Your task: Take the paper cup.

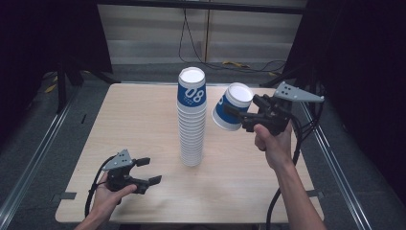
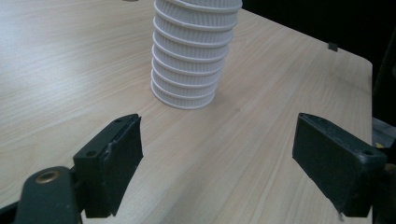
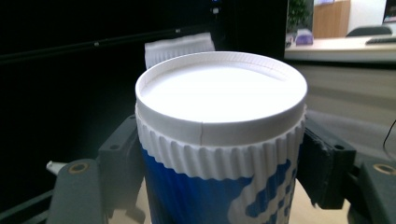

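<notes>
Four items on my list, largest first. Item one, the pale wood-grain rectangular table with rounded corners [image 1: 143, 124], which I see from above standing on grey flooring between dark side panels. Item two, the tall stack of ribbed white paper cups [image 1: 191, 120], upright near the table's centre, its topmost cup showing a blue band with white numerals; in my left gripper view the lower ribbed rims of that stack [image 2: 189, 60] stand just beyond the jaws, resting on the wood. Item three, my two handheld black grippers. My right gripper [image 1: 234, 116] is raised over the right side of the table with its jaws clamped on either side of a single cup. My left gripper [image 1: 148, 171] sits low over the near left part of the table, jaws spread wide apart with only bare wood between them, well apart from the stack. Item four, the single blue-and-white ribbed paper cup [image 1: 233, 106], held off the table and tilted, just to the right of the stack's top and not touching it; in my right gripper view its white rim [image 3: 219, 116] faces the camera, a pad pressing each flank.
</notes>
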Action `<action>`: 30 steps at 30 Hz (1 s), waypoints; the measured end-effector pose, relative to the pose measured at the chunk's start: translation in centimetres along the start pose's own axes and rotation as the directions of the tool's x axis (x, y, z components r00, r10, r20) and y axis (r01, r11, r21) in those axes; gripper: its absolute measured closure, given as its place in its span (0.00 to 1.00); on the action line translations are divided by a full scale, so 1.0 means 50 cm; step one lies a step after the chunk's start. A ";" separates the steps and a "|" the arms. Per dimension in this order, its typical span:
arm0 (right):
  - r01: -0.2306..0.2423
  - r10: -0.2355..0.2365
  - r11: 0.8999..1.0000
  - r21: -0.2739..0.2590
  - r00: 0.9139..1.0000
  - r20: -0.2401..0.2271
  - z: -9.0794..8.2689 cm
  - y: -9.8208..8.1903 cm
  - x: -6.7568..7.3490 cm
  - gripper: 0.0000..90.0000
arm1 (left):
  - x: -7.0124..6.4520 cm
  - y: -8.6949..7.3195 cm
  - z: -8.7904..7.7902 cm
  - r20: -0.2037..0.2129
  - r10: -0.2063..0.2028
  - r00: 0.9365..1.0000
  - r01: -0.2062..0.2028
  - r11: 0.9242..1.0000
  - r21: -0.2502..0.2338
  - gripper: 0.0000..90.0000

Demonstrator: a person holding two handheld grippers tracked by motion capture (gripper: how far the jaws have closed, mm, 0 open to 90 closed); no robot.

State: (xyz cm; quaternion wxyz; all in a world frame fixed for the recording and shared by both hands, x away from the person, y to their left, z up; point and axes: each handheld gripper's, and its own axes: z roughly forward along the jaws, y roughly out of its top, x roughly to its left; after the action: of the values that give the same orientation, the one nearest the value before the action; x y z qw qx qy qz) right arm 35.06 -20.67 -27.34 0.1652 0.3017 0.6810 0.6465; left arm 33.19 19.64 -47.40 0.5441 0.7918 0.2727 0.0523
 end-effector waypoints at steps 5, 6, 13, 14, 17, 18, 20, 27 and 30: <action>-0.010 0.011 0.999 0.036 1.000 -0.029 0.009 -0.051 0.004 0.30 | -0.008 0.017 0.007 0.013 0.033 0.999 -0.033 0.999 -0.013 0.18; -0.010 0.011 0.999 0.042 0.999 -0.031 0.009 -0.058 0.005 0.30 | -0.013 0.024 0.009 0.026 0.055 0.998 -0.055 0.998 -0.009 0.18; -0.006 0.009 0.998 0.055 0.998 -0.057 0.012 -0.086 0.013 0.30 | -0.022 0.038 0.012 0.050 0.082 0.995 -0.081 0.997 -0.018 0.18; -0.016 0.020 0.999 0.050 0.997 -0.074 0.011 -0.092 0.014 0.30 | -0.022 0.039 0.014 0.050 0.073 0.996 -0.072 0.997 -0.030 0.18; -0.029 0.034 0.998 0.060 0.996 -0.085 0.015 -0.110 0.015 0.30 | -0.021 0.042 0.022 0.047 0.071 0.996 -0.070 0.997 -0.024 0.18; -0.029 0.034 0.998 0.060 0.996 -0.085 0.015 -0.110 0.015 0.30 | -0.020 0.044 0.025 0.048 0.068 0.997 -0.067 0.998 -0.019 0.18; -0.034 0.041 0.996 0.078 0.996 -0.084 0.020 -0.128 0.014 0.30 | -0.024 0.055 0.028 0.051 0.083 0.995 -0.083 0.997 0.003 0.18; -0.064 0.074 0.991 0.114 0.994 -0.079 0.031 -0.180 0.014 0.30 | -0.035 0.084 0.046 0.075 0.102 0.992 -0.102 0.995 -0.005 0.18; -0.065 0.077 0.989 0.136 0.993 -0.086 0.037 -0.194 0.018 0.30 | -0.042 0.097 0.054 0.085 0.115 0.990 -0.115 0.993 -0.004 0.18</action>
State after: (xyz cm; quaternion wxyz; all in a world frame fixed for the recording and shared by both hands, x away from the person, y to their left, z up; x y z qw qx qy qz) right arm 33.61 -18.50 -36.90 0.0903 0.3064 0.7181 0.6184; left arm 34.26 15.10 -43.74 0.5508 0.8080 0.2030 0.0495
